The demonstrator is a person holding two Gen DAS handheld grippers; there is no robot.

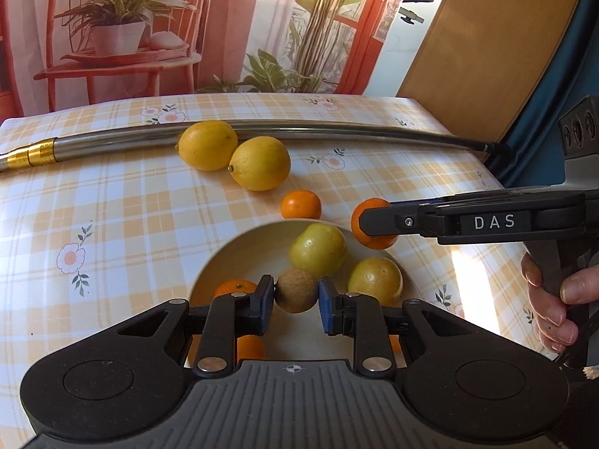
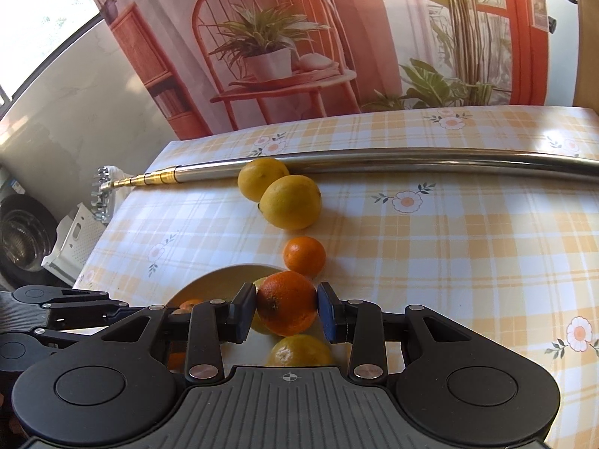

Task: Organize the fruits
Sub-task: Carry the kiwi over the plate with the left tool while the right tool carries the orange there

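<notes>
left gripper [image 1: 296,295]: jaws pinching kiwi [image 1: 295,290], probably
right gripper [image 2: 287,310]: jaws gripping orange [image 2: 286,303]
tip: lower over bowl [image 1: 239,250] before releasing

The tablecloth [image 1: 112,205] has yellow and white checks with little white flowers. Two lemons [image 1: 258,162] are yellow. The small orange [image 1: 301,204] is orange. The bowl [image 1: 239,250] is cream. The kiwi [image 1: 295,290] is brown.
</notes>
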